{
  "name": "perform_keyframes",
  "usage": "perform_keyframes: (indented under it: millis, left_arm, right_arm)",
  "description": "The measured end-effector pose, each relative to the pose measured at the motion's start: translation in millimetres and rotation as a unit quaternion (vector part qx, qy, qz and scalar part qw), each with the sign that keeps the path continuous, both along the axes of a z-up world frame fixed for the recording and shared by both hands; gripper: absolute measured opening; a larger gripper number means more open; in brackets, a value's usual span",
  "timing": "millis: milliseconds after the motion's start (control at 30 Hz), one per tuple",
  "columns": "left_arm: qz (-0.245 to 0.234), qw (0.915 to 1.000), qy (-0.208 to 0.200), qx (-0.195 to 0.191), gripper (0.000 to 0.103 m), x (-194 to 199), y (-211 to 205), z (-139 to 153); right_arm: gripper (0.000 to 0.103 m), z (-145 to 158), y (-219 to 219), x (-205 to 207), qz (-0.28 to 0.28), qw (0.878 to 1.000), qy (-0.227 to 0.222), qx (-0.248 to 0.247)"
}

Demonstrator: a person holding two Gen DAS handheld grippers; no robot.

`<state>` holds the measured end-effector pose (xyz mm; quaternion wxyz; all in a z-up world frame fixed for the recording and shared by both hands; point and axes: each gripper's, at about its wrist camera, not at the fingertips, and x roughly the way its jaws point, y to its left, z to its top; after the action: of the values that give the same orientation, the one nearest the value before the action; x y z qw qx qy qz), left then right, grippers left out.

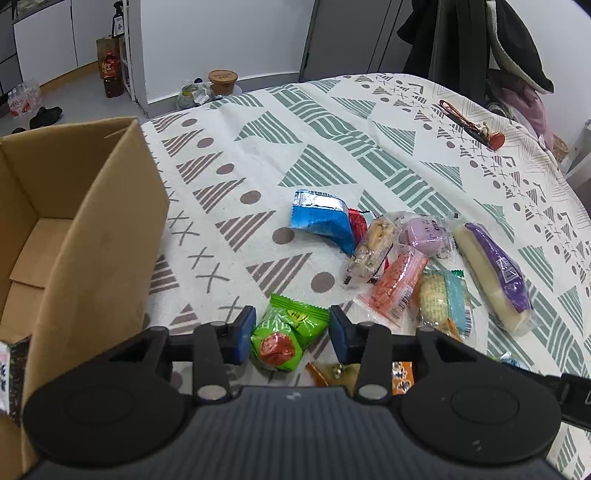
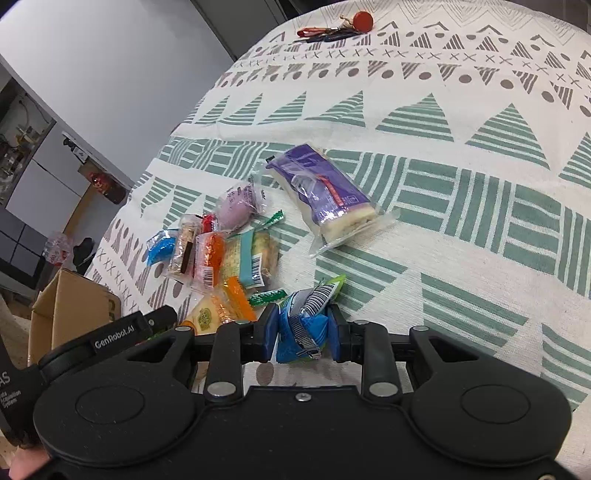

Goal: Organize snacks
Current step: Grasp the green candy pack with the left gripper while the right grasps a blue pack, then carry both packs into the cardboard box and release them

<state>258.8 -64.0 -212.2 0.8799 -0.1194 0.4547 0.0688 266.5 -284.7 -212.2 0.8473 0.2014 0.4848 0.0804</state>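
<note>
**Two grippers at the snack pile, one box waiting**

A patterned tablecloth (image 1: 332, 122) fills most of both views. At the left edge of the left wrist view stands an open cardboard box (image 1: 92, 229), its near side cut off by the frame; something dark and printed at the lower left beside it is too cropped to name. Right of centre lies the snack pile: a long purple-wrapped cake (image 1: 495, 273), a blue packet (image 1: 321, 219), an orange-wrapped snack (image 1: 397, 284) and others overlapping, labels unreadable.

The left gripper (image 1: 291, 334) is spread, its blue pads either side of a green packet (image 1: 286, 338) with a gap on the right.

In the right wrist view, the right gripper (image 2: 301, 334) pinches a crumpled blue-and-green packet (image 2: 303, 325). A set of keys (image 2: 332, 31) lies at the top, small and blurred.
</note>
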Motion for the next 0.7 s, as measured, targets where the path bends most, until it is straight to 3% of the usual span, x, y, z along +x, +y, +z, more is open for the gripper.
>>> perform_keyframes:
  millis: [700]
  left_arm:
    - [0.038, 0.9978, -0.052, 0.011, 0.041, -50, 16, 70]
  right_arm:
    - [0.027, 46, 17, -27, 0.037, 0.994, -0.096, 0.036]
